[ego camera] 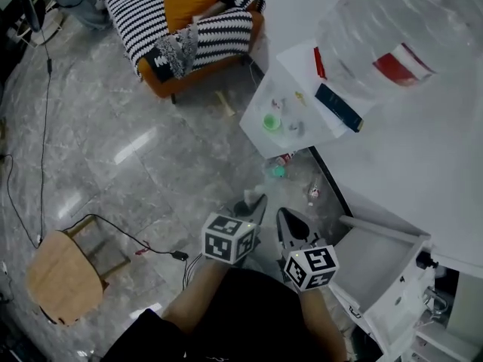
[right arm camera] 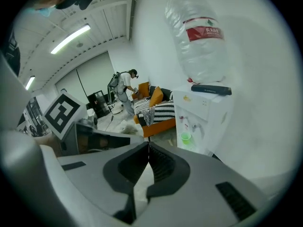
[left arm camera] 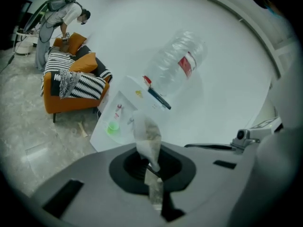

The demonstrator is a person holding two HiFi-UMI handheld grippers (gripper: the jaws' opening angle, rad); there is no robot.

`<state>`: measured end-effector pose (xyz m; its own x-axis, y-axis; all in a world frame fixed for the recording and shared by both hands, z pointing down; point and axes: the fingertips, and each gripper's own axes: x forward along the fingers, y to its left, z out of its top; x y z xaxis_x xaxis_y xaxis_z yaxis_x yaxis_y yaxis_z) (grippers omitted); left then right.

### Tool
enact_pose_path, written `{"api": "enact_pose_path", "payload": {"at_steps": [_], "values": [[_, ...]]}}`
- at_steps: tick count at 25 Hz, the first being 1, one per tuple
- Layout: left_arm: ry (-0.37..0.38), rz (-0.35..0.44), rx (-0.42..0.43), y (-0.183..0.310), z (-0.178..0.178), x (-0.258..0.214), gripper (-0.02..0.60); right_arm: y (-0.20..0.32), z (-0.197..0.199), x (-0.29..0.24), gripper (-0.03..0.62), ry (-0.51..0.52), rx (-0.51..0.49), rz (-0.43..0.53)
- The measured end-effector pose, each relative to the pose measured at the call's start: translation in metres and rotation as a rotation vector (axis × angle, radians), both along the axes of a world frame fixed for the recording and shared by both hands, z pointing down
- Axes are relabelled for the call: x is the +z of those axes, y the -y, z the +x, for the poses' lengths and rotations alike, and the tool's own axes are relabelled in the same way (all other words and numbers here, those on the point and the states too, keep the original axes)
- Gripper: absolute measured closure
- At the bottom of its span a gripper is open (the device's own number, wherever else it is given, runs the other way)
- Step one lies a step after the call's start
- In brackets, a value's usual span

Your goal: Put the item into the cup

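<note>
Pinching a small pouch (left arm camera: pixel 147 137), the left gripper (left arm camera: pixel 152 168) has a green cup (left arm camera: pixel 112 126) at the pouch's nine o'clock; the right gripper (right arm camera: pixel 147 144) is pressed together, empty.

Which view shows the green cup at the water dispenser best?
The right gripper view: the green cup appears side-on, its shape clear. The head view shows it from above; the left gripper view shows it small and blurred.

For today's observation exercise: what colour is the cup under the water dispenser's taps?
Green; the cup shows best in the head view.
</note>
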<state>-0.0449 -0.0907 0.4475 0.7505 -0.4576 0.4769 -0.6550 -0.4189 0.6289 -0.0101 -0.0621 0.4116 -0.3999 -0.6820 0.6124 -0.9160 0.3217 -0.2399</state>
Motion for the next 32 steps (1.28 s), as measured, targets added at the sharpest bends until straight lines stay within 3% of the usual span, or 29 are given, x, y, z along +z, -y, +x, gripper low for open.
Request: {"api": "enact_pose_path", "payload": {"at_steps": [10, 22, 32], "values": [[0.077, -0.016, 0.010, 0.042, 0.001, 0.037, 0.568, 0.019, 0.021, 0.024, 0.585, 0.011, 0.058, -0.036], [0.129, -0.017, 0.065, 0.089, 0.027, 0.079, 0.568, 0.064, 0.032, 0.056, 0.583, 0.030, 0.089, -0.062], [0.169, 0.005, 0.091, 0.136, 0.048, 0.122, 0.568, 0.070, 0.047, 0.086, 0.585, 0.059, 0.155, -0.118]]}}
